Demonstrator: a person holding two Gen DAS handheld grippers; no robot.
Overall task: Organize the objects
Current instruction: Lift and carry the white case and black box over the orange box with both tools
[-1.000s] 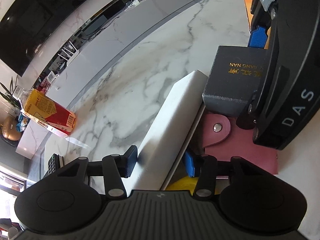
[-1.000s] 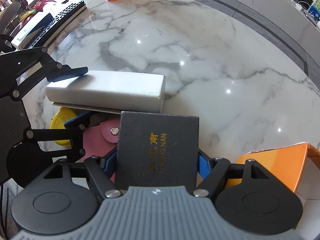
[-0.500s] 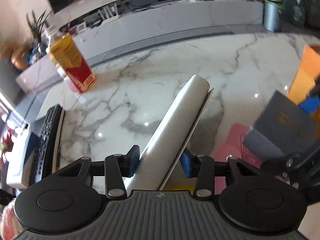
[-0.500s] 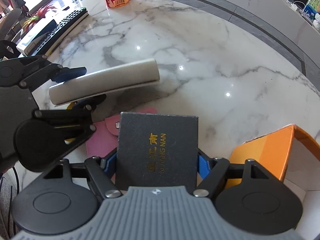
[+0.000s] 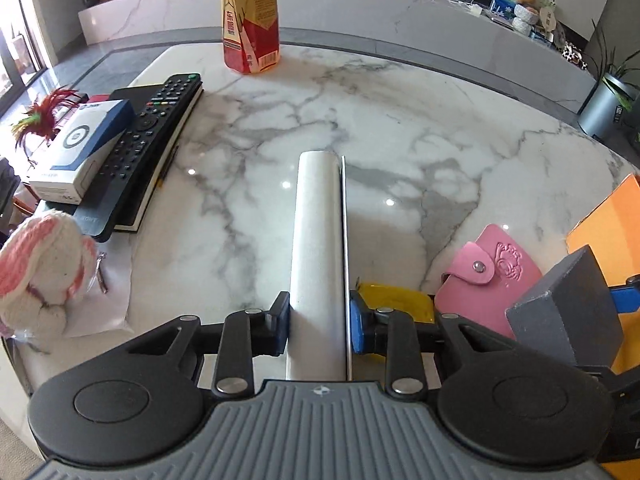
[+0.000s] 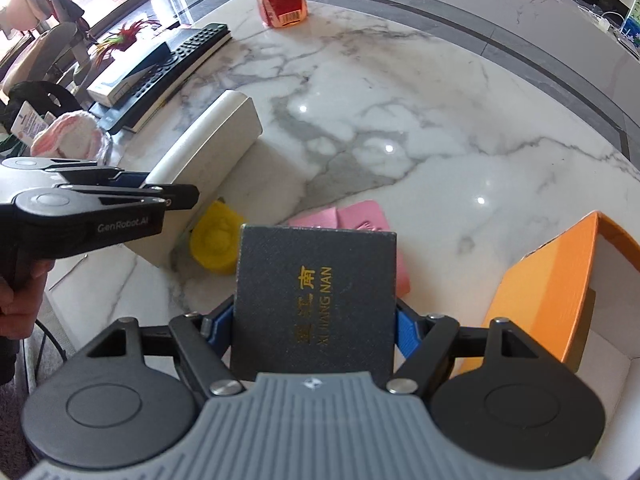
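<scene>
Marble tabletop point(image 5: 360, 120) fills a bright living room. Far back stands a drink carton point(image 5: 250, 16); at the left lies a remote point(image 5: 148, 140), at the right an orange box point(image 6: 552, 288). The left gripper point(image 5: 318, 326) pinches a long white box point(image 5: 318, 248) above the marble; the right gripper point(image 6: 314, 326) clamps a dark grey box point(image 6: 316, 300) over a pink wallet point(image 5: 492, 276).

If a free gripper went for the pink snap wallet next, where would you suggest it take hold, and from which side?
I would grip the pink wallet across its thin far edge, coming in low from the open marble beyond it. It lies flat, so only the edges offer a pinch. The yellow item, the dark grey box in the right gripper and the orange box crowd the other sides.
</scene>
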